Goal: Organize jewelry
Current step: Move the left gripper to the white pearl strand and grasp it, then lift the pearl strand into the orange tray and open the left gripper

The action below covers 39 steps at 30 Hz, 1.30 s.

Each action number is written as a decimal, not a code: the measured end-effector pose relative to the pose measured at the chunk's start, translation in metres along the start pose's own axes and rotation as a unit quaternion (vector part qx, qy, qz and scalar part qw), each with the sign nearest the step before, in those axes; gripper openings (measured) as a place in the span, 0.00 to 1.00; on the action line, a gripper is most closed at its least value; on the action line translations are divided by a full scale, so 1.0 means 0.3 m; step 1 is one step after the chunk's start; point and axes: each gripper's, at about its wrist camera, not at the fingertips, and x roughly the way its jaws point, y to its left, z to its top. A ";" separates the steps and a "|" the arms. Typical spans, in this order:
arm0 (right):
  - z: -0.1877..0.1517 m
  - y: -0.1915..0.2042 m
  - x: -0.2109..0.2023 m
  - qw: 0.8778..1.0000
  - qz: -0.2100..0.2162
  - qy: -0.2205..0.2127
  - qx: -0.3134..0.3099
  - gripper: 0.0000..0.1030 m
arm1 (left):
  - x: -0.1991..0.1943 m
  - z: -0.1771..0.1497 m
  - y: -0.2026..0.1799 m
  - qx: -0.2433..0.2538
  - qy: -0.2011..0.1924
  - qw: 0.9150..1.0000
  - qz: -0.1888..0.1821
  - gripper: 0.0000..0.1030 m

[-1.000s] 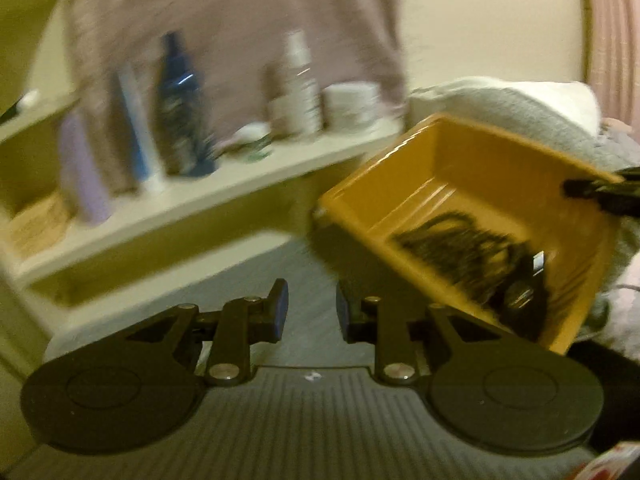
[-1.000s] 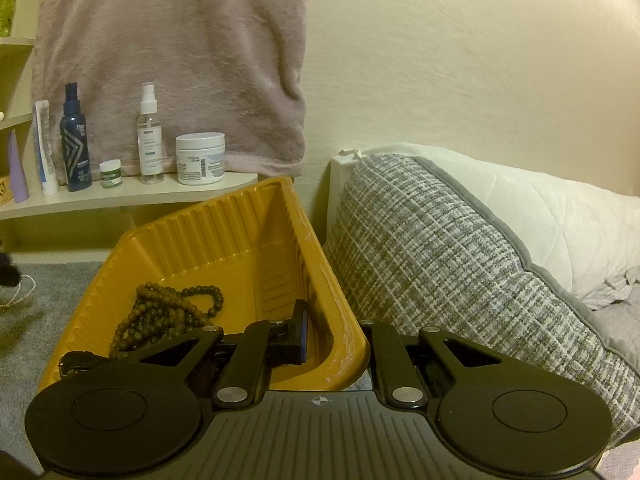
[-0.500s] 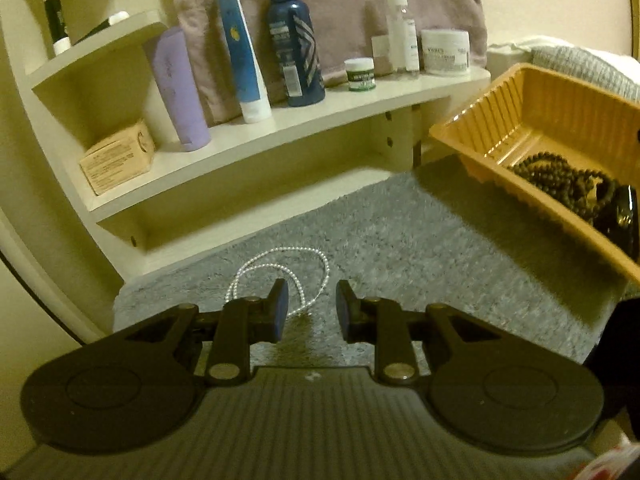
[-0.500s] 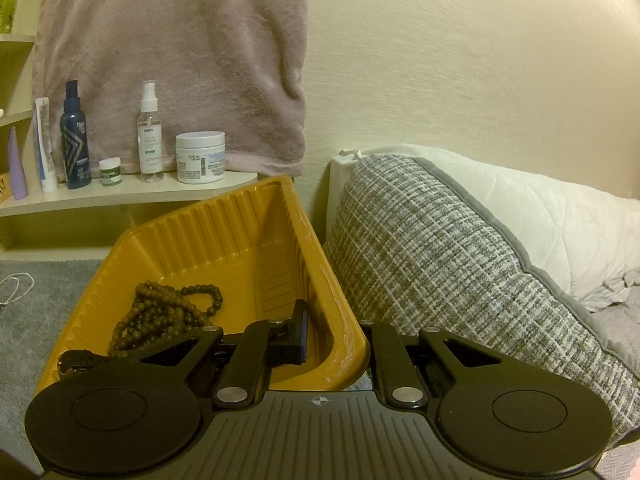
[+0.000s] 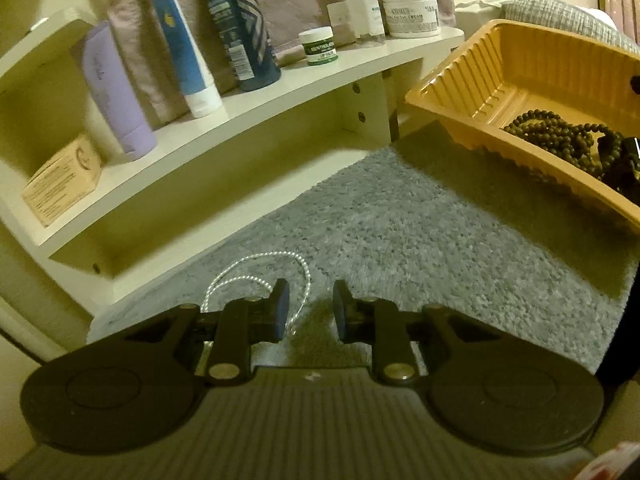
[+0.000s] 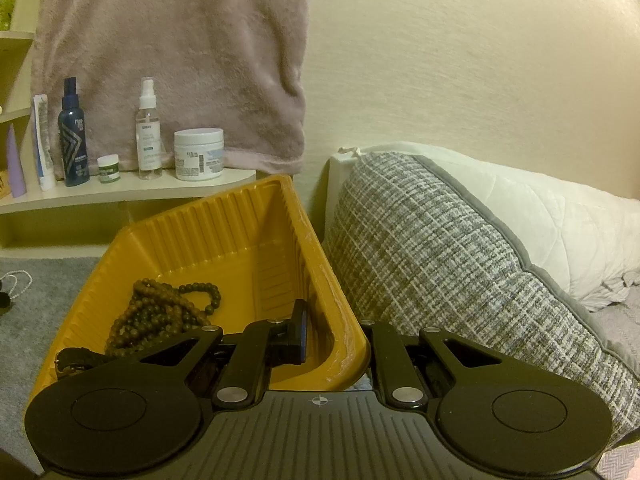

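A white bead necklace (image 5: pixel 256 258) lies looped on the grey carpet (image 5: pixel 420 232). My left gripper (image 5: pixel 311 310) hovers just over its near end. Its jaws are closing with a gap still between them, and one strand runs beside the left fingertip (image 5: pixel 280 308) without being pressed. My right gripper (image 6: pixel 336 336) is shut on the near wall of the yellow tray (image 6: pixel 224 232), one finger inside and one outside, holding it tilted above the carpet. A brown bead necklace (image 6: pixel 160 312) lies heaped in the tray (image 5: pixel 520 64). The white necklace (image 6: pixel 18 280) also shows at the far left of the right wrist view.
A low cream shelf (image 5: pixel 280 92) against the wall carries tubes, a dark blue bottle (image 5: pixel 240 24), a spray bottle and jars, with a pinkish towel (image 6: pixel 172 60) hanging behind. A grey woven pillow (image 6: pixel 440 260) and a white pillow sit right of the tray.
The left gripper swung away from the tray, leftward and down to the white necklace on the carpet, and its jaws narrowed slightly. The right gripper and tray stayed still.
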 end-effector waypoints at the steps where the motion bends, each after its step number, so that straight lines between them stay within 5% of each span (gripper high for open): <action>1: 0.000 -0.001 0.001 1.000 0.000 0.000 0.000 0.12 | 0.008 0.004 -0.001 0.000 0.001 1.000 -0.002 0.17; 9: -0.001 -0.004 0.007 1.000 0.000 0.002 0.001 0.12 | 0.067 0.009 0.009 0.002 0.015 1.000 -0.010 0.06; 39: -0.002 -0.003 0.009 1.000 0.000 0.003 0.001 0.12 | -0.005 0.044 0.002 0.010 -0.004 1.000 -0.006 0.02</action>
